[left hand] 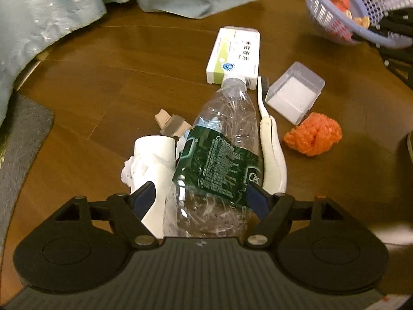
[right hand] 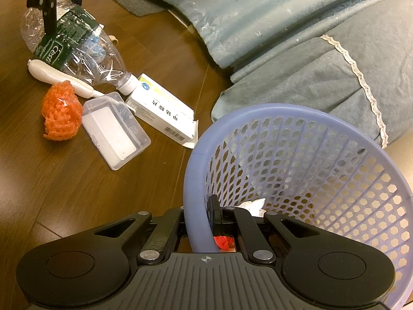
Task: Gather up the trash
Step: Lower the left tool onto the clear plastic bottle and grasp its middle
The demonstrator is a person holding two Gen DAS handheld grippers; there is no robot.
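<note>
The left tool (left hand: 200, 199), jaws apart, straddles the crushed clear plastic bottle (left hand: 222, 152) and must close next, while the right tool (right hand: 206, 217) clamps the lavender mesh basket's (right hand: 192, 180) rim.

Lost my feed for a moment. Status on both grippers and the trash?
Left gripper open, straddling crushed bottle. Right gripper shut on basket rim. White tube crowds the left finger; box at bottle's cap.

A home bedroom: a blue bedspread (right hand: 296, 25) is hanging to the wood floor (left hand: 103, 82) ahead of the claw, beside a grey rug (left hand: 18, 139).
</note>
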